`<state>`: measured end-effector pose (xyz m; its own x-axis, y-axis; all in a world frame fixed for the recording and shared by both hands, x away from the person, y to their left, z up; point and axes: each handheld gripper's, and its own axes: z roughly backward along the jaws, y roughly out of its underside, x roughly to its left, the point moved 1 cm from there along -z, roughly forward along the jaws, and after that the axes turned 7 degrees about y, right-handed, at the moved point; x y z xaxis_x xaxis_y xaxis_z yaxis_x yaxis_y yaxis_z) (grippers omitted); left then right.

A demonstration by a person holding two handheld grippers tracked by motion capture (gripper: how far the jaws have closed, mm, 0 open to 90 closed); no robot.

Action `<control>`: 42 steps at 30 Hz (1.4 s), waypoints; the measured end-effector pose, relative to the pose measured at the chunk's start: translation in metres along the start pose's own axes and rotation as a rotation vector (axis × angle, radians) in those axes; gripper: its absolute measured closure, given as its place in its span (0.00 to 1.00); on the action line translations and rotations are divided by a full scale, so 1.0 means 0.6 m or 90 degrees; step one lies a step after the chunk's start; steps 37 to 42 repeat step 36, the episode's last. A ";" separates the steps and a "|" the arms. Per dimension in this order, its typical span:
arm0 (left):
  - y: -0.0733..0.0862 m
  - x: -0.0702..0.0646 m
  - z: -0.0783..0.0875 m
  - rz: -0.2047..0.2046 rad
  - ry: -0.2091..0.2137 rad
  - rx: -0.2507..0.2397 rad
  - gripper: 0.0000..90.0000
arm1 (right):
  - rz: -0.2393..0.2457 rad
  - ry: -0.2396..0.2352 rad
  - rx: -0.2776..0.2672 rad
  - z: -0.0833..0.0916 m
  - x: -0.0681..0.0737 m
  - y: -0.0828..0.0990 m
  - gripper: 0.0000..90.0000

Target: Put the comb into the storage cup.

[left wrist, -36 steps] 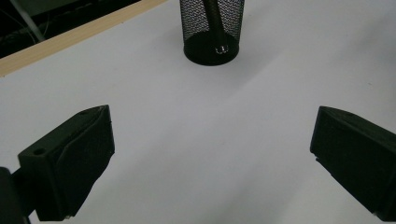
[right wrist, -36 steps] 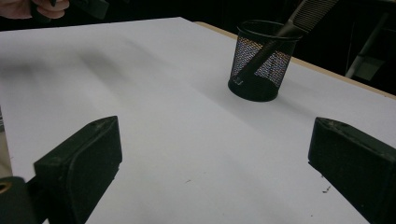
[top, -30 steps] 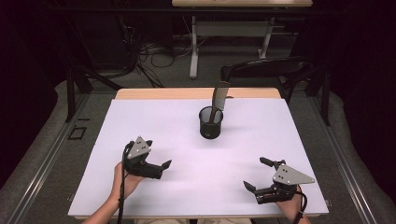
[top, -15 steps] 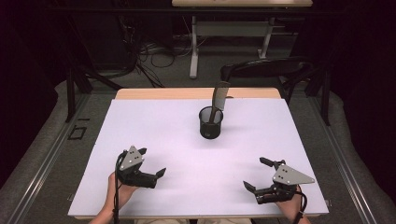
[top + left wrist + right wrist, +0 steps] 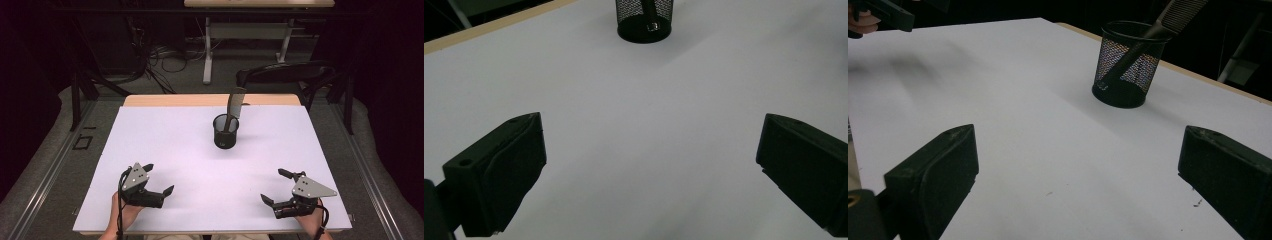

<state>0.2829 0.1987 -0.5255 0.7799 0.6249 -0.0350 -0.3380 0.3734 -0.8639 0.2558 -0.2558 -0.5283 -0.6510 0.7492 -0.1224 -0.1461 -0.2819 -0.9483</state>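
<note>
A black mesh cup (image 5: 225, 133) stands upright on the white table (image 5: 180, 145), a little past its middle. A dark comb (image 5: 235, 103) leans in the cup, its toothed end sticking up and out. My left gripper (image 5: 159, 178) is near the front left of the table, open, with nothing between its jaws. My right gripper (image 5: 275, 186) rests near the front right edge, also open and holding nothing. The cup (image 5: 644, 20) appears at the top of the left gripper view. In the right gripper view the cup (image 5: 1129, 64) and comb (image 5: 1168, 19) stand ahead, slightly right.
A wooden strip (image 5: 210, 100) runs along the table's far edge. Behind it are a dark chair (image 5: 285, 75), cables and another table's legs (image 5: 207, 55) on the floor. The other gripper (image 5: 878, 12) appears at the right gripper view's top left.
My left gripper has drawn back toward the front edge and slightly left. The right gripper, cup and comb have stayed put.
</note>
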 end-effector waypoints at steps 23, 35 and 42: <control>0.038 -0.009 0.027 0.008 -0.022 0.015 0.00 | 0.001 -0.002 0.005 -0.001 0.000 0.000 0.02; 0.043 -0.018 0.031 -0.014 -0.026 0.008 0.00 | 0.002 -0.005 0.007 -0.002 0.002 0.000 0.02; 0.043 -0.016 0.031 -0.010 -0.027 0.004 0.00 | 0.000 -0.006 0.007 -0.002 0.002 0.001 0.02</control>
